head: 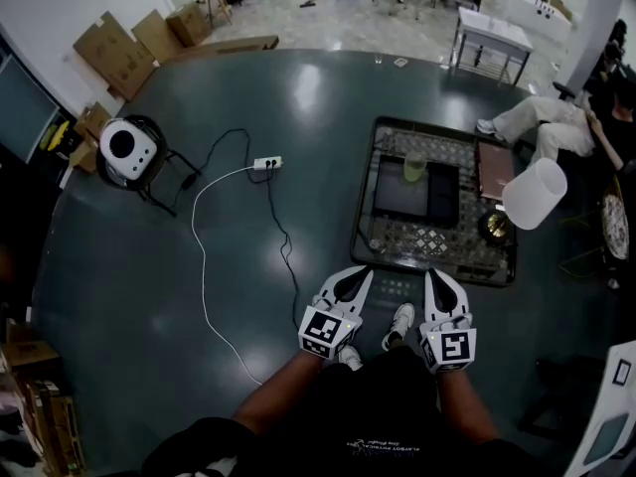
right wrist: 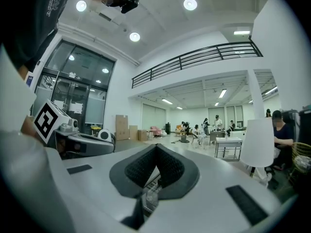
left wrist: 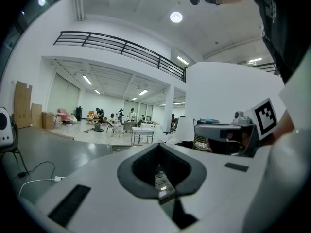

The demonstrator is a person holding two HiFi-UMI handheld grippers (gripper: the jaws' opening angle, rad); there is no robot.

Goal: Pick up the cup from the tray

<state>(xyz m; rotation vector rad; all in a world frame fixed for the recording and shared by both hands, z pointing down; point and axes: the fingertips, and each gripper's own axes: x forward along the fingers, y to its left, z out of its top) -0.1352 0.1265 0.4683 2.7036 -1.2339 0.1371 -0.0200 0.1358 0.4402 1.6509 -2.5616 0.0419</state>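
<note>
A pale green cup (head: 414,167) stands upright on a dark tray (head: 397,199), which lies on a low glass-topped table (head: 366,229) ahead of me. Both grippers are held close to my body, short of the table's near edge and pointing at it. The left gripper (head: 358,274) is shut with nothing in it, and in its own view the left gripper (left wrist: 158,148) shows its jaws pressed together. The right gripper (head: 437,276) is also shut and empty, as the right gripper (right wrist: 155,148) shows in its own view. The cup is not visible in either gripper view.
A white lamp shade (head: 535,194) stands at the table's right end. A power strip (head: 267,163) and its white cable (head: 202,256) lie on the dark floor to the left, near a white heater (head: 127,149). A seated person (head: 556,122) is at the far right.
</note>
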